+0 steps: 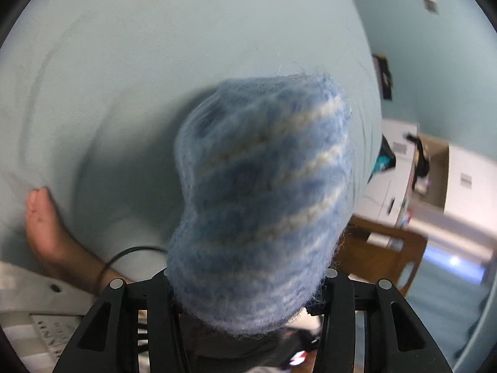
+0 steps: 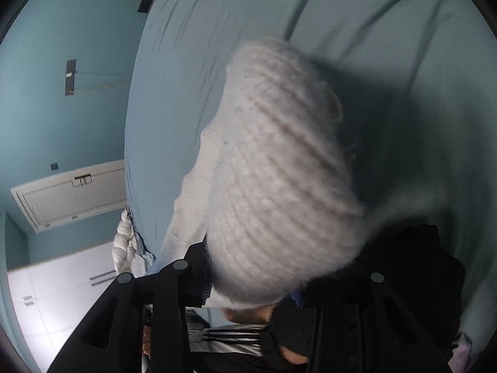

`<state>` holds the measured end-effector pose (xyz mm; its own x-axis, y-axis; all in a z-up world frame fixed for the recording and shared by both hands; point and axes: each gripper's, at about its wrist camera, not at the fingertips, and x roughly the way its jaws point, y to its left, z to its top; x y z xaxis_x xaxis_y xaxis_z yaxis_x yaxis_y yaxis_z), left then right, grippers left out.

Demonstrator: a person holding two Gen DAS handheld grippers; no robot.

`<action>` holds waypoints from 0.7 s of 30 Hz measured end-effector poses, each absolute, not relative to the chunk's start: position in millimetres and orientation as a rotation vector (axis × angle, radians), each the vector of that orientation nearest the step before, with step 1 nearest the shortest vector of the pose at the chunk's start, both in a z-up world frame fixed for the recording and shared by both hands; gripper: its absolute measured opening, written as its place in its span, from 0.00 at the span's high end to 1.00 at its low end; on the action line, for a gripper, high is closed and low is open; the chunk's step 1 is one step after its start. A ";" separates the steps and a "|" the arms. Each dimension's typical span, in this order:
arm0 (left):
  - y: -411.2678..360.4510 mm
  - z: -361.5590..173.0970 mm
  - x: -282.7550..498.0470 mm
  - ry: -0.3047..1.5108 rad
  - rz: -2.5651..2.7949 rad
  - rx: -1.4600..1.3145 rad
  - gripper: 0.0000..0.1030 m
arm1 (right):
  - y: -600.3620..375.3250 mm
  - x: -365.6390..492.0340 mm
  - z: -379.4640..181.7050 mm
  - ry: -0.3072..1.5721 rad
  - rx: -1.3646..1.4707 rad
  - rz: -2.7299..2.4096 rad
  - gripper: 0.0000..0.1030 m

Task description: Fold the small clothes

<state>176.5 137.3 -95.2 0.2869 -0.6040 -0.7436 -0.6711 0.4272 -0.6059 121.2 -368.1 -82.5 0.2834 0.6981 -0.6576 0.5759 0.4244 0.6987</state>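
Note:
A fuzzy blue knit garment with white stripes [image 1: 264,205] hangs from my left gripper [image 1: 248,283], which is shut on it and holds it above the pale green bedsheet [image 1: 155,77]. The fabric hides the fingertips. In the right wrist view a fuzzy white ribbed knit part [image 2: 276,186] hangs from my right gripper [image 2: 248,279], which is shut on it above the sheet [image 2: 388,62]. Whether both are one garment I cannot tell. Both views are motion-blurred.
A bare foot [image 1: 43,220] rests on the sheet at the left, with a black cable [image 1: 124,255] beside it. A wooden chair [image 1: 382,255] and white cabinets [image 1: 397,168] stand right of the bed. Dark clothing [image 2: 419,264] lies at lower right; a white door [image 2: 71,192] is at left.

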 end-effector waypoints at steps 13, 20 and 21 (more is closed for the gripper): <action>140.0 -84.7 281.4 1.132 0.259 -0.719 0.00 | -357.9 246.0 -105.4 1.037 1.008 0.034 0.22; 53.7 -106.8 276.5 1.155 0.145 -0.193 0.00 | -321.5 226.0 -148.3 1.051 0.673 -0.167 0.22; 42.5 -105.3 273.9 1.113 0.132 -0.131 0.00 | -313.5 224.8 -141.6 1.017 0.634 -0.153 0.22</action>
<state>273.9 42.5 -105.3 0.4359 0.0405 -0.8991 -0.1717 0.9844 -0.0390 224.8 -313.5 -141.6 0.5324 0.1664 -0.8300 0.4039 0.8118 0.4218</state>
